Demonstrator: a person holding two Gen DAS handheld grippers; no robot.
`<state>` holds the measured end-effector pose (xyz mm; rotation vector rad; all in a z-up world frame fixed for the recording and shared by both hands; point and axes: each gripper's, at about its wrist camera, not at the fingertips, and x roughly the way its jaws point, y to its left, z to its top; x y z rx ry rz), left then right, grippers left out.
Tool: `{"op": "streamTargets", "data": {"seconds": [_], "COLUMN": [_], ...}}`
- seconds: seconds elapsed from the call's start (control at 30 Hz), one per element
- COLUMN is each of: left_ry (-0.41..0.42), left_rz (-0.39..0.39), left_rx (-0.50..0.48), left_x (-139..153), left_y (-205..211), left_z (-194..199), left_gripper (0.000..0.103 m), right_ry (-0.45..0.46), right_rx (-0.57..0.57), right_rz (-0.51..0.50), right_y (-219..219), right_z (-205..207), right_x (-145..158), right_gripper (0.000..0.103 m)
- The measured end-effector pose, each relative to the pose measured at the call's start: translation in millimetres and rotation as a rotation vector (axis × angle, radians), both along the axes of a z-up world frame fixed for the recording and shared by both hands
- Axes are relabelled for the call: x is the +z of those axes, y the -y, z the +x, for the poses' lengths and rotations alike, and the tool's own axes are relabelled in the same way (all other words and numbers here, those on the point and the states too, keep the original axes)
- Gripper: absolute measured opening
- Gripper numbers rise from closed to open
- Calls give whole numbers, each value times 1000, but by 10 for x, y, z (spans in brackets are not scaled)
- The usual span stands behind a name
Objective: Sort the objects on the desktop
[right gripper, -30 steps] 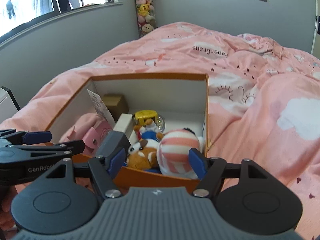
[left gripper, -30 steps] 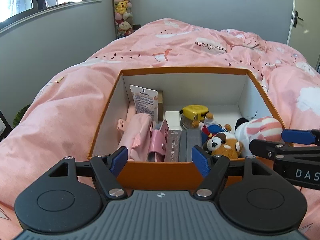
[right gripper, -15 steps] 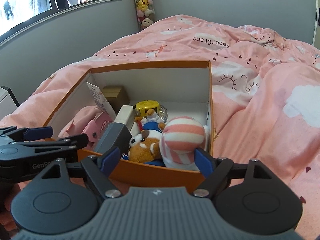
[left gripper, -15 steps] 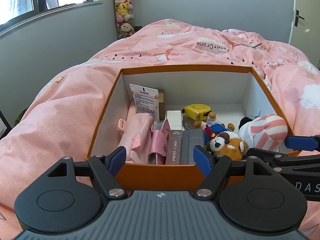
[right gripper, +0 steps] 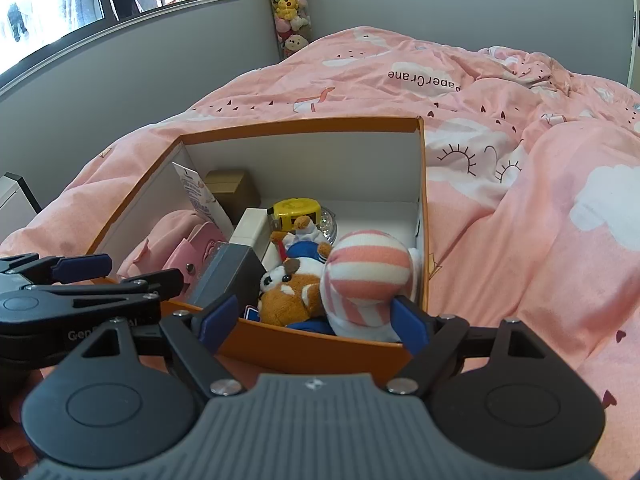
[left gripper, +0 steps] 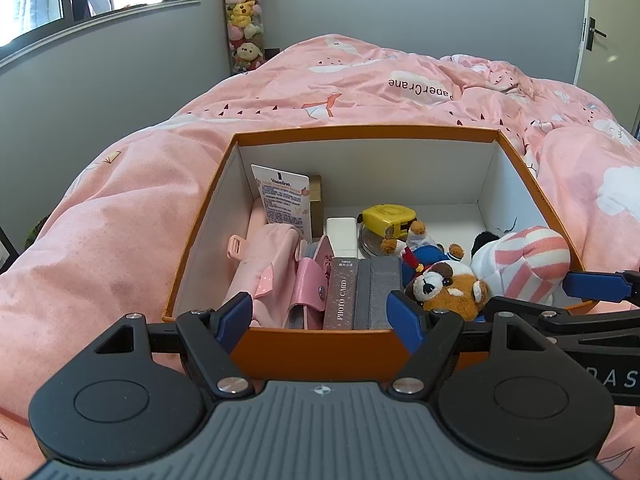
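Observation:
An orange box (left gripper: 360,132) (right gripper: 300,126) sits on the pink duvet and holds the sorted items. A pink-and-white striped plush (left gripper: 524,260) (right gripper: 368,268) lies in its near right corner, beside a brown plush animal (left gripper: 448,288) (right gripper: 292,288). My right gripper (right gripper: 312,322) stands open just over the box's near rim; the striped plush shows between its fingers, but the pads do not press it. My left gripper (left gripper: 320,318) is open and holds nothing at the near rim, in front of a grey photo card case (left gripper: 340,300).
Also in the box are a pink pouch (left gripper: 268,264), a Vaseline card (left gripper: 284,196), a white block (left gripper: 341,232) and a yellow tape measure (left gripper: 386,218). The duvet (right gripper: 540,220) rises around the box. Grey walls and a tube of plush toys (left gripper: 242,16) stand behind.
The right gripper's jaws have spread wider and come off the striped plush, which now rests in the box. That gripper has drawn back a little. The left gripper has stayed put.

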<state>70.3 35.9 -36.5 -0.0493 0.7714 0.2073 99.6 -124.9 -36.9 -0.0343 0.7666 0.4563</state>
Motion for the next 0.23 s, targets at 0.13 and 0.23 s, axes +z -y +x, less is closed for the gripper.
{"op": "streamTargets", "data": {"seconds": [0.13, 0.23], "left_ry": [0, 0], "left_rz": [2, 1], "left_rx": [0, 1], "left_x": [-2, -1], "left_y": [3, 2], "left_z": [-1, 0], "left_gripper": [87, 87], "right_ry": [0, 0], "right_rx": [0, -1], "right_rz": [0, 0], "right_y": [1, 0], "right_z": [1, -1], "right_x": [0, 0], "right_gripper": [84, 84]}}
